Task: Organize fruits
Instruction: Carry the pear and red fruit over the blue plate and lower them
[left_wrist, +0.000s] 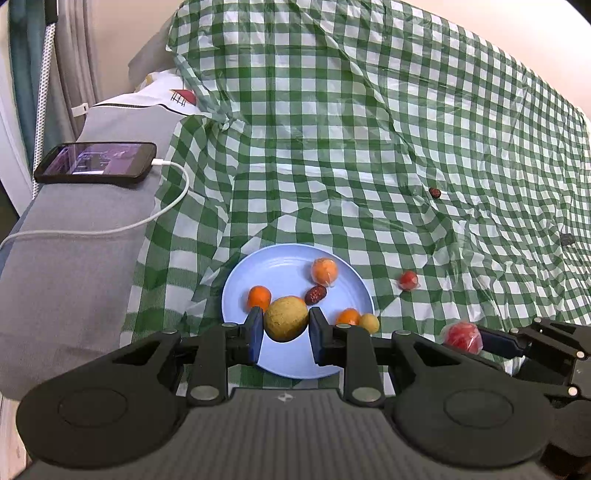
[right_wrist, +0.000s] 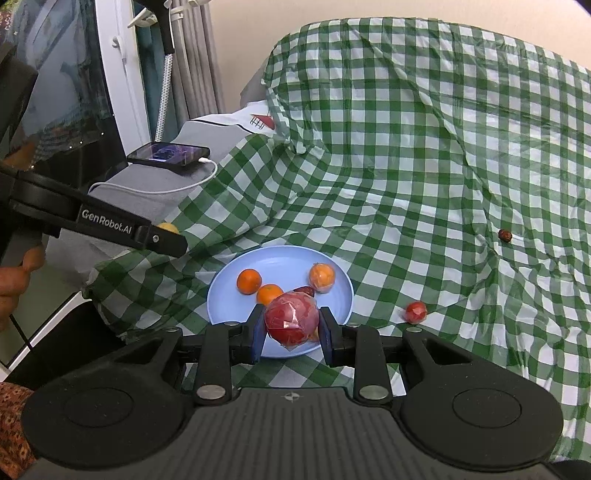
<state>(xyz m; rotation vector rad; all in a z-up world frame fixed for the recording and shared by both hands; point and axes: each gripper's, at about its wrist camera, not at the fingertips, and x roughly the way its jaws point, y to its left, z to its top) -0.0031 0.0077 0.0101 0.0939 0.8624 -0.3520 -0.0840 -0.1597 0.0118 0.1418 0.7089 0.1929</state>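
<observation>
My left gripper (left_wrist: 285, 332) pinches a yellow-brown fruit (left_wrist: 286, 318) between both blue pads, over the six o'clock side of the blue plate (left_wrist: 280, 258). My right gripper (right_wrist: 291, 334) is clamped on a plastic-wrapped red fruit (right_wrist: 291, 320) at the plate's five o'clock edge. At three o'clock, off the plate, a small wrapped red fruit (right_wrist: 416, 312) lies on the checked cloth (right_wrist: 406, 166).

The only writing I can read is "GenRobot.AI", printed in white on the black side of the left gripper (right_wrist: 170, 245); nothing else is legible.
</observation>
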